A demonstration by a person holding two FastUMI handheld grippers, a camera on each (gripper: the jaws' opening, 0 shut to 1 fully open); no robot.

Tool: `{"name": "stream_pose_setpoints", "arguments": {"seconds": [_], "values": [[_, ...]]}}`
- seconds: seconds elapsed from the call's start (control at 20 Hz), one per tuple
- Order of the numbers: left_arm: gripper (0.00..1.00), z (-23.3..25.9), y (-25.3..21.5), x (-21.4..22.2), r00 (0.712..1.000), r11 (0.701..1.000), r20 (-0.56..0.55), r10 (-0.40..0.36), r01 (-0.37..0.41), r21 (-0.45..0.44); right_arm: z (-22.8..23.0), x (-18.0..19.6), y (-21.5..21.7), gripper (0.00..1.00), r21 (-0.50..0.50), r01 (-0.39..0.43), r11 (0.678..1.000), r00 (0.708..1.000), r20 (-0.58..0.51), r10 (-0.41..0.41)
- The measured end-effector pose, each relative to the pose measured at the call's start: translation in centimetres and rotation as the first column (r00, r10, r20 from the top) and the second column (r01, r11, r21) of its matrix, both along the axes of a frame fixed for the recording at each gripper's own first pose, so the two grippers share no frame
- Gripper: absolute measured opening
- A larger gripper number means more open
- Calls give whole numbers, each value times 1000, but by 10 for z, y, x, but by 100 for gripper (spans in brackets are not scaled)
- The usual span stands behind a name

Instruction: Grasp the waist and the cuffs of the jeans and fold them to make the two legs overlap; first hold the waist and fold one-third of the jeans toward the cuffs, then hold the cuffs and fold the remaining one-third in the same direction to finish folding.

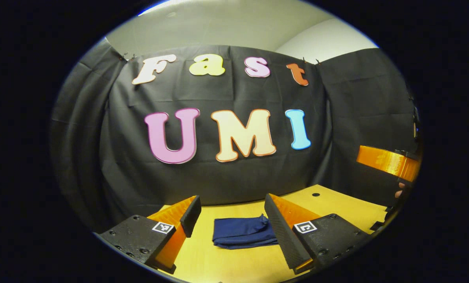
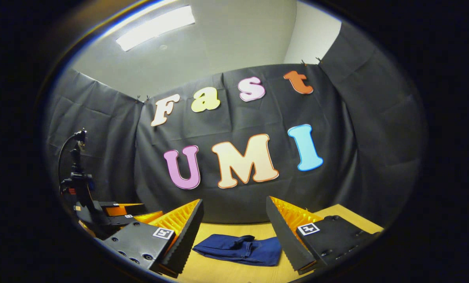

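Fingers of the left gripper (image 1: pixel 232 220) and right gripper (image 2: pixel 234 224) stood wide, empty, above the folded jeans (image 1: pixel 243 232) at lower centre; retreating straight up looked wisest.

Bare table (image 1: pixel 336 208) around folded jeans (image 1: pixel 242 232)

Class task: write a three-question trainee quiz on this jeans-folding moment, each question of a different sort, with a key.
1. True or false: the left gripper is clamped on the jeans.
2. Multiple choice: the jeans lie A) spread out flat, B) as a compact folded bundle on the wooden table, C) hanging from a gripper.
3. Fill in: in the right gripper view, the right gripper has its jaws ____, with the jeans beyond them.

Key: 1 false, both grippers are open and hold nothing; 2 B; 3 open.
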State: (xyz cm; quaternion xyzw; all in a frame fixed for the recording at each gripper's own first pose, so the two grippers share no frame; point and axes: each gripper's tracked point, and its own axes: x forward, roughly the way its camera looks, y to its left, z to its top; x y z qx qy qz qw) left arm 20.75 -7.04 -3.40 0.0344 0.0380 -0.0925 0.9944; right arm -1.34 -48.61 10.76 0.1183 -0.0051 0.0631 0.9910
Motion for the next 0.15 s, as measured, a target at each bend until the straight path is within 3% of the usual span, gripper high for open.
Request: {"name": "stream_pose_setpoints", "arguments": {"seconds": [0.15], "values": [[94, 7, 19, -28, 1000, 1000, 12, 17, -17, -6, 12, -18, 14, 98, -8, -6, 1000, 1000, 26, 6]]}}
